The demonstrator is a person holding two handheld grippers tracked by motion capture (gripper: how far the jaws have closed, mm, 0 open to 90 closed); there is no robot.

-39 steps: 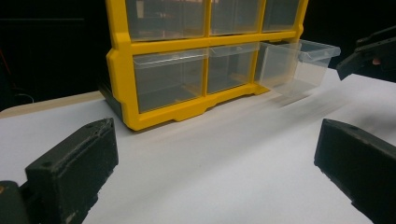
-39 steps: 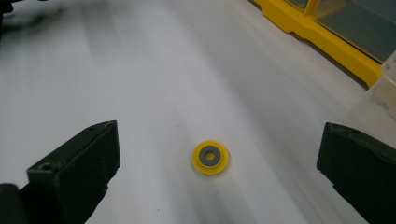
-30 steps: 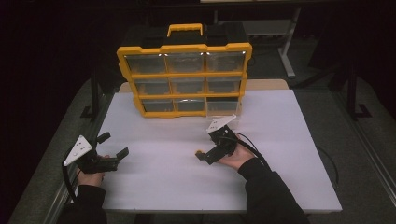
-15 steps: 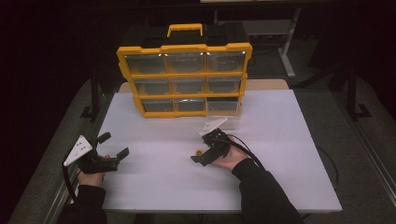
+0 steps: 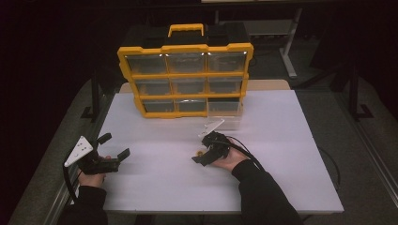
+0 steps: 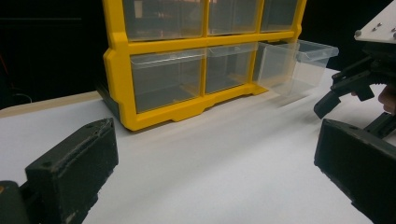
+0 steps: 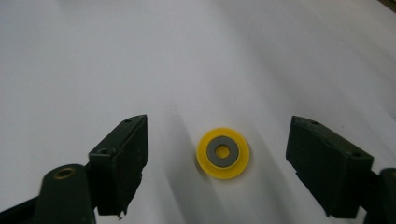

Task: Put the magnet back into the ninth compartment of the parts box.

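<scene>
**Right gripper over yellow disc, jaws wide**

Since the earlier frames the right gripper has come back from the organizer toward the person, lower on the table; left gripper unchanged at the left edge.

Yellow disc, grey ring in its centre, lies flat on the white table. In the right gripper view it sits between the two jaws, nearer the left one in the picture, touching neither. In the high view the disc is a small speck at the gripper's tips, mid-table.

Right gripper: jaws spread wide, nothing held, no contact with the disc. Left gripper: jaws also apart, empty, resting in the hand near the table's left edge, well apart from the disc.

Yellow drawer organizer stands upright at the far side of the table, nine clear drawers. Bottom-right clear drawer is pulled out toward the person, looks empty. Bare table between disc and that drawer.
</scene>
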